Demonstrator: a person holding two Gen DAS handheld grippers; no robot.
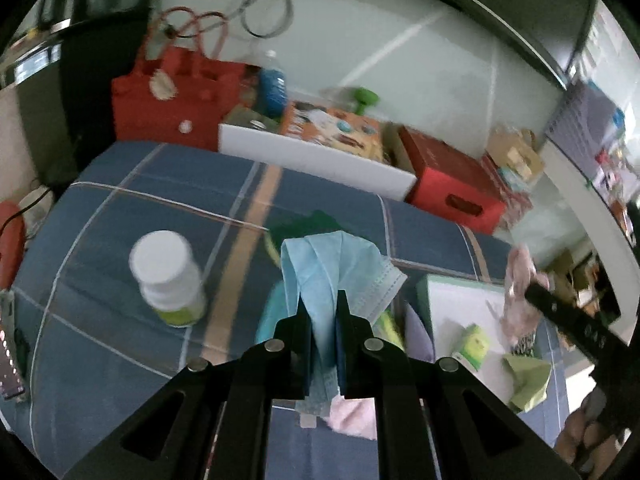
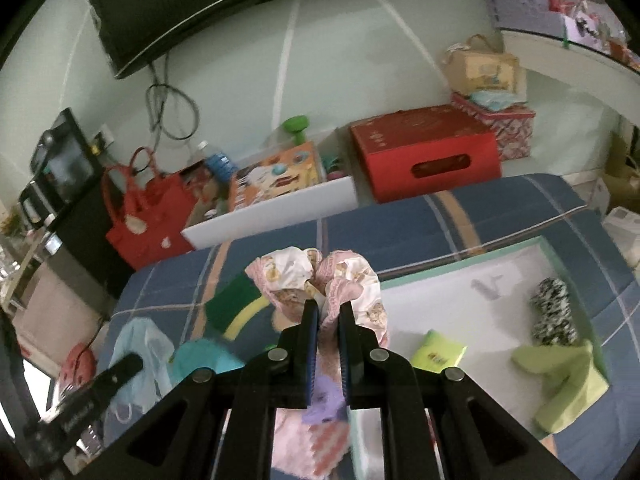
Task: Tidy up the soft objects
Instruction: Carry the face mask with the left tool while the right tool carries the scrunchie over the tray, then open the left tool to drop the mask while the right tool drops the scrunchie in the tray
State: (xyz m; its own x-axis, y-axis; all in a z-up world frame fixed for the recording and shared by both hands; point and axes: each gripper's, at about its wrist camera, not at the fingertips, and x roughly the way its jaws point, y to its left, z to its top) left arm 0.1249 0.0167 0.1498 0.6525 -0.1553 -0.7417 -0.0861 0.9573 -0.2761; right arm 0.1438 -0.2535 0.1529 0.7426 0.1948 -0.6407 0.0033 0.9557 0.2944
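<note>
Mask pinched in my left fingers, pink printed cloth in my right fingers, both above the bed.

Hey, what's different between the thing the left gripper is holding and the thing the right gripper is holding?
The left gripper holds a blue face mask; the right gripper holds a pink-and-white printed cloth. The mask is plain, pleated and has a stitched edge, while the cloth carries a cartoon pattern. The mask stands up in flat folds; the cloth is bunched into a rounded wad. Both are soft, pinched between shut jaws and lifted above the blue plaid bedcover.
</note>
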